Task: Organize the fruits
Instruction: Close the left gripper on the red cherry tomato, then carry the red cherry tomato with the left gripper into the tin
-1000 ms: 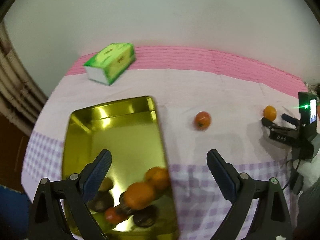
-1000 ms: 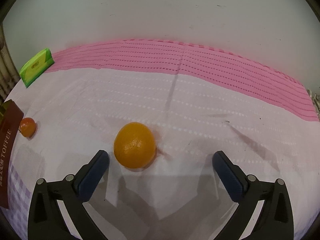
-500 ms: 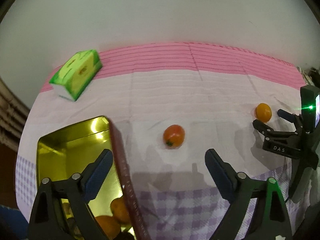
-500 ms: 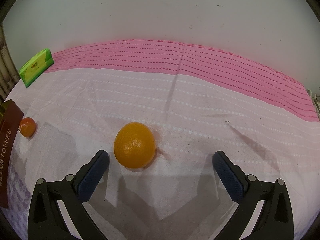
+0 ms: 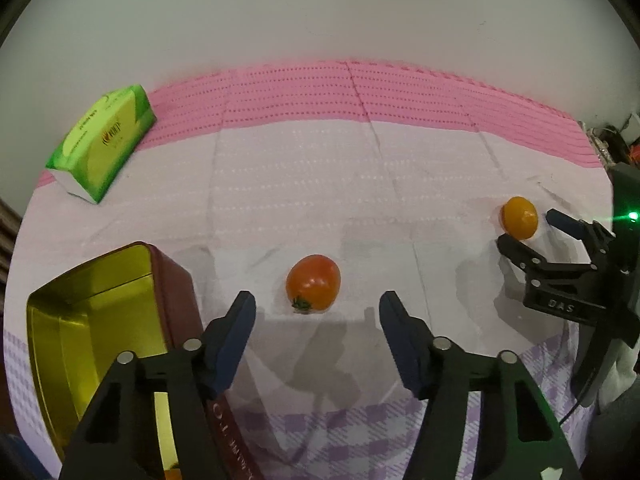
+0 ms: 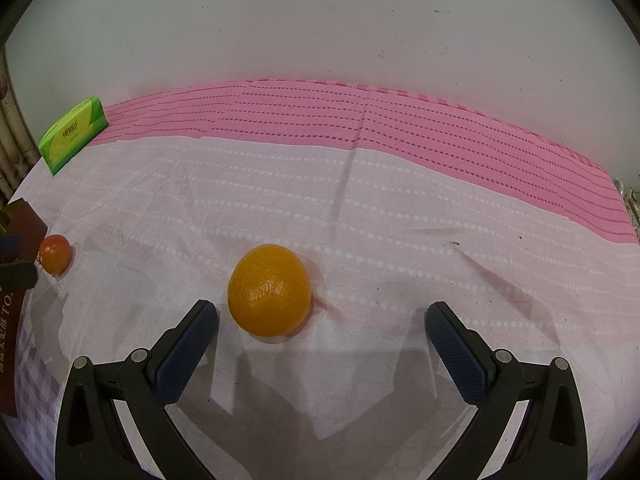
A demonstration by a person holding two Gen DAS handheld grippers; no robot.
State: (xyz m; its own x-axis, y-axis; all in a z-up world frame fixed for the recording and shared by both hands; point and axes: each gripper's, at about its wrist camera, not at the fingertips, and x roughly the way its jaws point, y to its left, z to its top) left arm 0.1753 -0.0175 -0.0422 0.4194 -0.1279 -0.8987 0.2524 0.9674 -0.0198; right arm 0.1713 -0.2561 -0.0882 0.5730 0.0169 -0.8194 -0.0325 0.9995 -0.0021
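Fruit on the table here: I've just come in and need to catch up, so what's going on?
A person is sorting fruit with a pair of tongs in each hand. The left tongs are closing around a small tomato beside the open gold tin, but the pads are not touching it yet. The right tongs hang open just short of an orange on the pink cloth. Both fruits lie on the cloth.

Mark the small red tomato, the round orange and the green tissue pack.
small red tomato (image 5: 313, 282), left wrist view, middle of its skin
round orange (image 6: 269, 290), right wrist view, front face
green tissue pack (image 5: 105, 140), left wrist view, printed top
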